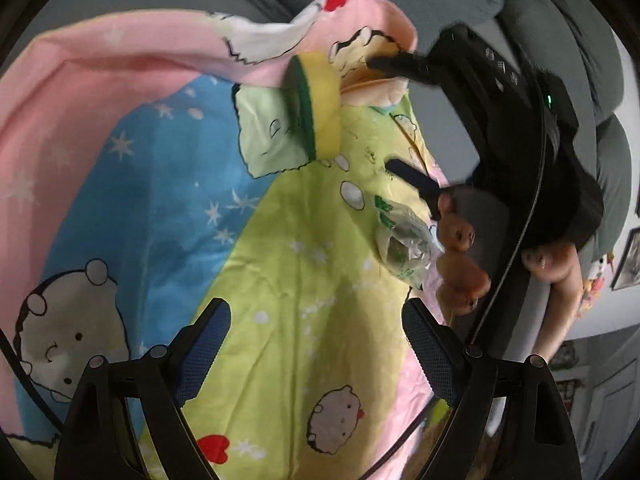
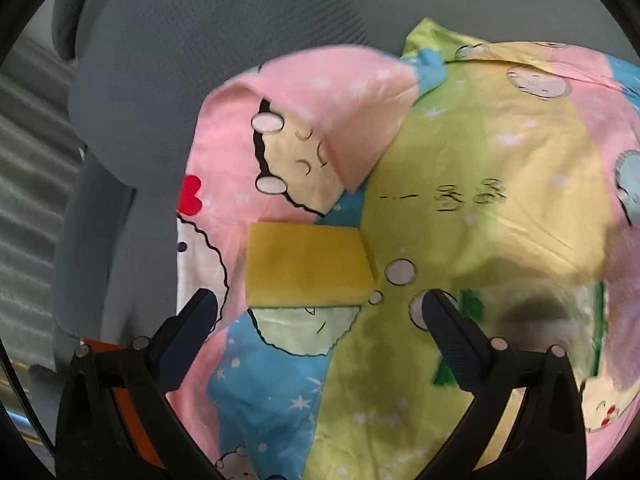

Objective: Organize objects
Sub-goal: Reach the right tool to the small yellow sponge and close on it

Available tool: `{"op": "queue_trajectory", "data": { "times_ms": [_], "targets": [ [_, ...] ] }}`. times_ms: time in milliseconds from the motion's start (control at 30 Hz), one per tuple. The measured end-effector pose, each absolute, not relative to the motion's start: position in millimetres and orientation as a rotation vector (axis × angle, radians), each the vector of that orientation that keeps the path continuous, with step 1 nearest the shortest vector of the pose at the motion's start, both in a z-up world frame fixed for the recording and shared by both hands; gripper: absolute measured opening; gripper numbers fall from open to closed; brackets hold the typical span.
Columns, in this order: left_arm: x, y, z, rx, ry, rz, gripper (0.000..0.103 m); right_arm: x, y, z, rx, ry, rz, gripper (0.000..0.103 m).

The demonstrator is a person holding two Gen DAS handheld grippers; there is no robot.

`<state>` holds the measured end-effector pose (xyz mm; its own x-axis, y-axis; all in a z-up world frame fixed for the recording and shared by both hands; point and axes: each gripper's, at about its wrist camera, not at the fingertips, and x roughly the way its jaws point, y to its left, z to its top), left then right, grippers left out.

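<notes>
One yellow rectangular foam sponge (image 2: pixel 310 266) with green scouring face: just ahead of the wide, empty right tool (image 2: pixel 320 312), long axis crosswise; left tool (image 1: pixel 316 320) wide, empty, farther from sponge.

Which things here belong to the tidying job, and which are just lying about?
For the job:
- yellow foam sponge with green scouring side
- crumpled clear plastic bag with green print
- small brown plush toy

Just there:
- cartoon-print patchwork bedsheet
- grey upholstered sofa
</notes>
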<state>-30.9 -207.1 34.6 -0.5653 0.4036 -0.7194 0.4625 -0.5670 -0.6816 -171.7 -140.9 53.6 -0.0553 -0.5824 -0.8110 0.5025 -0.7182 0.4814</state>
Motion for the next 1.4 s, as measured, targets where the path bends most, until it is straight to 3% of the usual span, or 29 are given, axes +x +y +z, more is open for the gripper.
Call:
{"op": "queue_trajectory", "data": {
  "times_ms": [133,267,400,567,600,833,867,1000,1033,1200,1267,1333,1400],
  "targets": [
    [-28.4,-217.1,33.0,1.418,1.453,-2.303,0.087,-176.7,-168.6,39.7,1.528,-0.041,-1.772,0.098],
    [-28.8,-218.5,32.4,1.423,1.401,-2.287,0.087,-183.3,-176.8,13.9,1.622,0.017,-1.757,0.086],
    [-27.7,-217.3,32.3,1.432,1.409,-2.291,0.087,-183.0,-162.9,7.9,1.589,-0.088,-1.706,0.076],
    [-22.6,-212.2,36.9,1.423,1.362,-2.316,0.087,-174.5,-125.0,38.3,1.541,-0.172,-1.683,0.034],
    [-21.2,-210.6,37.5,1.417,1.35,-2.317,0.087,-172.1,-113.6,46.4,1.519,-0.173,-1.704,0.031],
    [-19.7,-201.5,37.8,1.468,1.256,-2.326,0.087,-161.9,-65.8,29.5,1.652,-0.144,-1.712,0.029],
    [-20.9,-202.3,37.8,1.484,1.242,-2.335,0.087,-155.5,-55.0,30.7,1.625,-0.061,-1.774,0.021],
    [-19.2,-206.5,38.5,1.458,1.264,-2.33,0.087,-137.4,-25.5,12.1,1.671,0.234,-1.862,0.023],
    [-18.9,-207.5,38.6,1.453,1.278,-2.326,0.087,-136.2,-16.3,13.2,1.647,0.224,-1.865,0.018],
    [-21.3,-207.8,37.0,1.471,1.306,-2.322,0.087,-138.3,4.2,38.4,1.633,0.13,-1.919,0.033],
    [-21.7,-208.4,35.1,1.487,1.29,-2.306,0.087,-133.7,0.0,54.2,1.571,0.137,-1.975,0.049],
    [-22.3,-211.5,31.9,1.489,1.288,-2.278,0.087,-128.3,-10.0,75.7,1.468,0.121,-1.986,0.076],
    [-22.0,-215.6,28.5,1.488,1.297,-2.249,0.087,-119.7,-18.9,88.3,1.39,0.118,-1.973,0.082]
  ]
}}
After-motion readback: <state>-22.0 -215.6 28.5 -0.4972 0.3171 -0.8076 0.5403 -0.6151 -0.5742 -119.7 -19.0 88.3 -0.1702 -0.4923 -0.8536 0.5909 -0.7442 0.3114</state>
